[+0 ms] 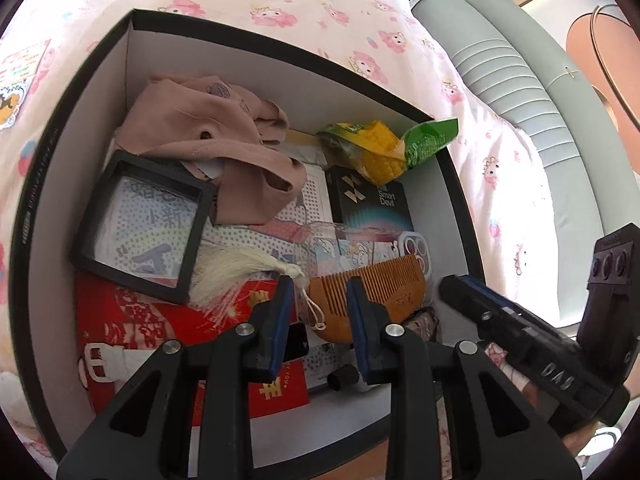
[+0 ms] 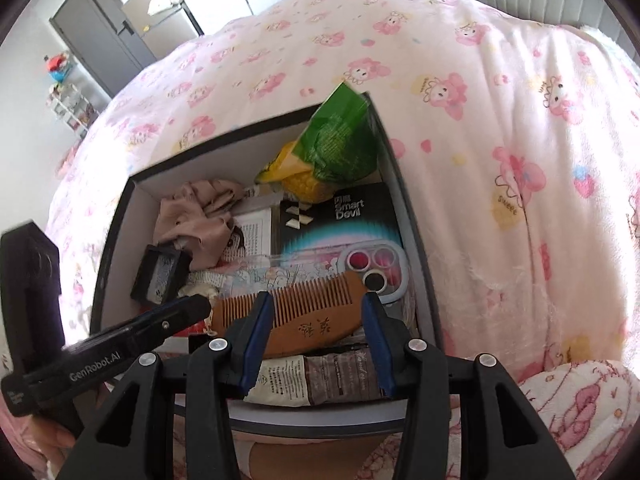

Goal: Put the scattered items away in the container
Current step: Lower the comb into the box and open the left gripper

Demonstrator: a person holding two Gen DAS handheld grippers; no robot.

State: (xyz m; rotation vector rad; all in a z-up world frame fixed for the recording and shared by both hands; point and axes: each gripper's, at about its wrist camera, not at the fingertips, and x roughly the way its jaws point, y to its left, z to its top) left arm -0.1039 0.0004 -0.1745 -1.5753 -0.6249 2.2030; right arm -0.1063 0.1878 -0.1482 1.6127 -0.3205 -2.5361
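black plastic and blue pads fill the near edge of both views. the left gripper (image 1: 316, 312) hangs over the near part of the box (image 1: 280, 50), its fingers (image 1: 282, 312) partly apart with nothing pressed between the pads; the cord of a white tassel (image 1: 236, 270) and the left end of a wooden comb (image 1: 368, 300) show in the gap, lying below. the right gripper (image 2: 316, 332) hovers over the same comb (image 2: 296, 316), its fingers (image 2: 376, 332) a little wider, either side of the comb's middle; whether the pads touch it i cannot tell.

nearest in the box, a brown-and-white sachet (image 2: 320, 380) lies by the near wall, with a red envelope (image 1: 160, 320) to the near left. the comb rests on top of the pile just beyond, teeth pointing far. left of it sits a black square frame (image 1: 140, 224); right of it, a clear phone case (image 2: 376, 266) with ringed camera holes. further in lies a black "smart devil" package (image 2: 344, 220), and a crumpled dusty-pink cloth (image 1: 212, 136) at the far left. in the far right corner a yellow corn cob in a green wrapper (image 1: 384, 146) leans against the wall, the wrapper poking above the rim.

the box stands on a bed under a pink cartoon-print blanket (image 2: 500, 120). at far left in the right wrist view are a grey door (image 2: 100, 28) and a small rack (image 2: 72, 100).
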